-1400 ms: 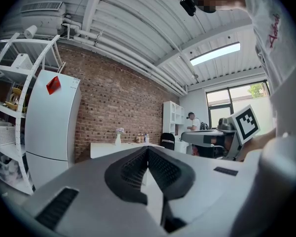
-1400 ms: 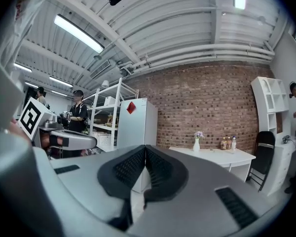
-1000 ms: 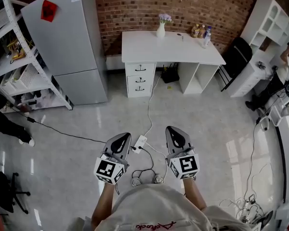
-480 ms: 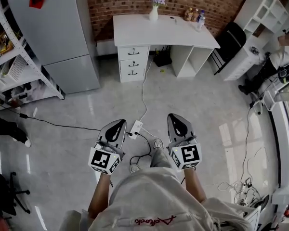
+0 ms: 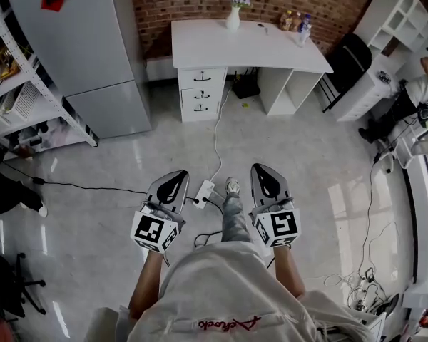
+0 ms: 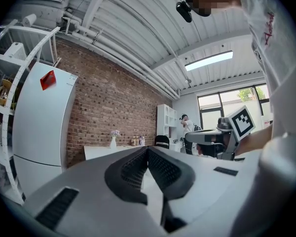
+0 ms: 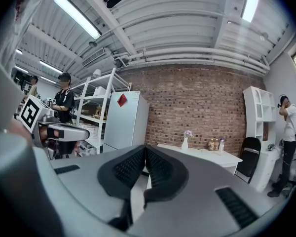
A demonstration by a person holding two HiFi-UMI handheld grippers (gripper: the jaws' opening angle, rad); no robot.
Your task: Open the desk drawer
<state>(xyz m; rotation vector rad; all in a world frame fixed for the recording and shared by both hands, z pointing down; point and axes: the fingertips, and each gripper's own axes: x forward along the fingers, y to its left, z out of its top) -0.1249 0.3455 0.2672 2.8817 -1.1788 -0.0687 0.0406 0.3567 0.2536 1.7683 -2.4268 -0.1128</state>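
The room is bright and evenly lit by ceiling strip lights (image 7: 76,15), with daylight from windows (image 6: 229,100). The glossy floor (image 5: 93,219) carries pale glare patches and only faint shadows. Both gripper views are fisheye, bending straight lines and darkening to black corners. The left gripper (image 6: 148,149) and right gripper (image 7: 146,148) look soft up close.

White desk (image 5: 250,45) bearing vase (image 5: 233,18), perhaps bottles (image 5: 299,26), grey floor (image 5: 307,162), power strip (image 5: 205,189), cable (image 5: 215,134)

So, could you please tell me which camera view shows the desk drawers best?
The head view: all three drawers and their handles face the camera under the white desk. Both gripper views show only the desk top; the jaws in front hide the drawers.
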